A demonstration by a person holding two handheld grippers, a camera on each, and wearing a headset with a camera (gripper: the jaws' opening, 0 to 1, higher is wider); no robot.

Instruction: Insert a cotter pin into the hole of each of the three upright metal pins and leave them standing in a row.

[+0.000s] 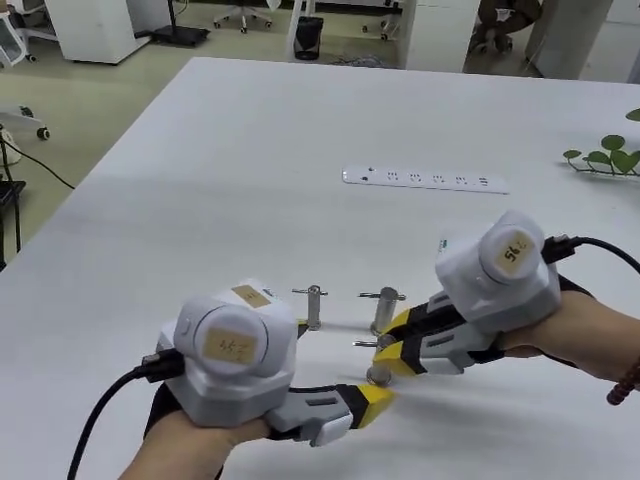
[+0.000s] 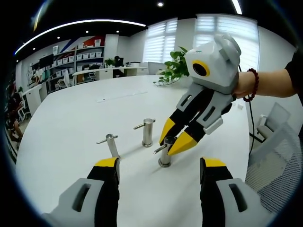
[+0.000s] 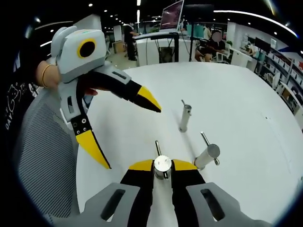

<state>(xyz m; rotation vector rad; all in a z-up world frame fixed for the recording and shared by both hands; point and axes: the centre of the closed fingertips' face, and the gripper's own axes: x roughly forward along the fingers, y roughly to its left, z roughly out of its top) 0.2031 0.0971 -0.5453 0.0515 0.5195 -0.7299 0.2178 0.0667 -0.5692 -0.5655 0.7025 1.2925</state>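
white table [image 1: 300,150], bare and smooth; nothing on it to stop a part from sliding.

left gripper [image 3: 129,135]: jaws spread wide, holding nothing, poised just beside the work. in its own view the tips stand either side of the near pin without touching it.

right gripper [image 2: 168,145]: jaws closed together on the top of the near metal pin [image 3: 162,165], gripping just under the cap. the pin stands upright on the table.

other two metal pins: far one [image 3: 185,117] and side one [image 3: 208,155], both upright and free of either gripper. in the head view these two sit side by side, and the clamped pin stands nearer the person, out of line with them.

cotter pins: a thin rod sticks out sideways near the top of each pin; the one in the clamped pin [image 2: 158,150] points toward the left gripper. whether each goes fully through, cannot tell.

handling, as judgement:
- pins look like solid polished steel, so stiff, heavy for their size and slick. narrow foot and tall body make them likely to topple from a side knock.
- best hold is square across the shank near the top, clear of the cross rod. lift rather than drag.
- cotter pins look light and thin, bendable and easy to lose. take one by its outer end and push straight along the hole.
- probable remaining step: set the near pin in row.
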